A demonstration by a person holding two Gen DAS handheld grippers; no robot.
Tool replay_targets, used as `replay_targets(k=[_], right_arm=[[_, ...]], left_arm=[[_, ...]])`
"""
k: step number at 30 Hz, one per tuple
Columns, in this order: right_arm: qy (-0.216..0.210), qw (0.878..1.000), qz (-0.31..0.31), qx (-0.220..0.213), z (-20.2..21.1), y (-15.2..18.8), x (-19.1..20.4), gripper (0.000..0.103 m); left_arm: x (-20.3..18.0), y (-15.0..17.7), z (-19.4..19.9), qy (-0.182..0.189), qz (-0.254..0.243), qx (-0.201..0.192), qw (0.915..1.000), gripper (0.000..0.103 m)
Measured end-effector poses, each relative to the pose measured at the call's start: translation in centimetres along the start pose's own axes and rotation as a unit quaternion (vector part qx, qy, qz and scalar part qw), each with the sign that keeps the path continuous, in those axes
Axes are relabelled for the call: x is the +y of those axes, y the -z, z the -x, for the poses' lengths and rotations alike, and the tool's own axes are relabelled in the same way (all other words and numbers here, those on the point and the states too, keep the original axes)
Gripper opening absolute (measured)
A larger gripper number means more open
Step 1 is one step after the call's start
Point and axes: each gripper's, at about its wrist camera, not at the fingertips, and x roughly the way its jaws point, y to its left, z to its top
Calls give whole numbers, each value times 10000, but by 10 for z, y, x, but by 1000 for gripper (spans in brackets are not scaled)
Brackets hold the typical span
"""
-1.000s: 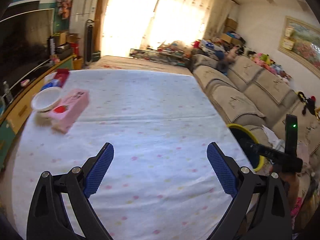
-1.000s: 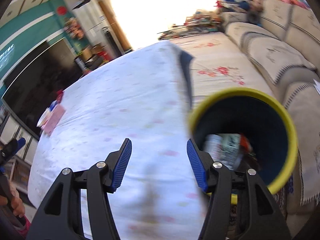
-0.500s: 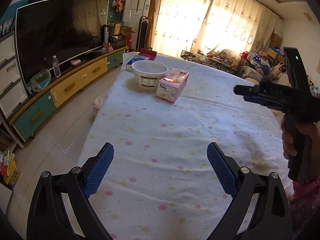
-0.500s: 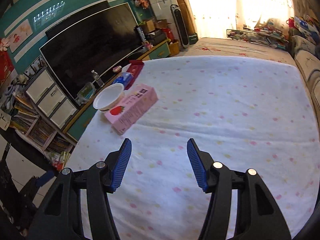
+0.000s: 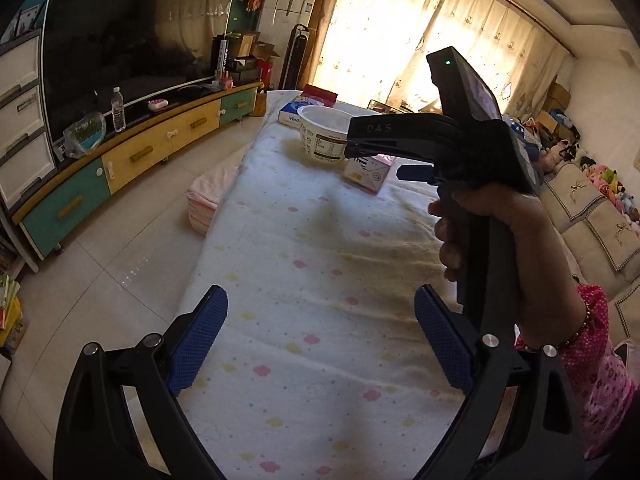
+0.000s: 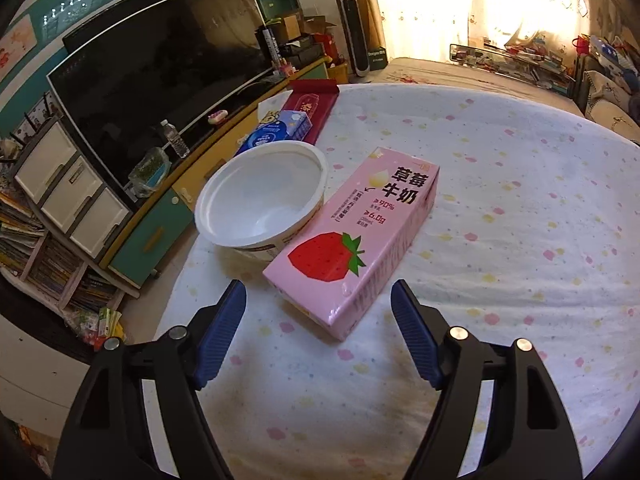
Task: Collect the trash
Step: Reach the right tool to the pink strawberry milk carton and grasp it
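Note:
A pink strawberry milk carton [image 6: 352, 240] lies flat on the dotted white tablecloth [image 6: 520, 264], touching a white plastic bowl [image 6: 262, 198] on its left. My right gripper [image 6: 318, 332] hovers just short of the carton's near end; its jaws are opening, with nothing pressed between the blue pads. In the left wrist view the carton [image 5: 370, 170] and bowl [image 5: 326, 136] sit far up the table, partly hidden by the right gripper's body, held in a hand [image 5: 504, 236]. My left gripper [image 5: 320, 340] is open and empty over the near part of the cloth.
Beyond the bowl lie a blue tissue pack [image 6: 276, 132] and a red box [image 6: 310, 106]. A TV [image 5: 132, 48] on a yellow-and-teal cabinet [image 5: 132, 160] lines the left wall, and a sofa [image 5: 592, 216] the right. Tiled floor [image 5: 120, 264] runs left of the table.
Both views swung left from the yellow-rimmed bin and sofa to the table's TV side. The right gripper closed in on the carton and bowl, its jaws wider. The right hand's gripper now fills the left view.

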Motion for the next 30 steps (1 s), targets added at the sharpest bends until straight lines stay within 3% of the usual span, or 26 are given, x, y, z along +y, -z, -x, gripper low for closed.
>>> replay_targets(k=[5,13,18,23,27,30], right_arm=[[356,9993,22,55,-21,-1,3,71],[844,9957,-288,-233,-8,-18,-50,71],[948,9951,-282,-85,-20,-38,-58,71],[1037,9939,-98,364,-54,-55,-50,71],[1068,9933,-17,450,-56,-58,-55,48],[906,9945,2,519,-49,-54,-60,48]], left_arm=[[6,7,-5,91,83,82,9999,93],[9,10,-17,221,165,204,9994,93],[5,9,-22,255,109,233,9993,93],[1,10,-23,263,74,247,9993,93],[-1,10,-22,289,64,265,9992,93],[-6,10,-22,325,6,271,9991,93]])
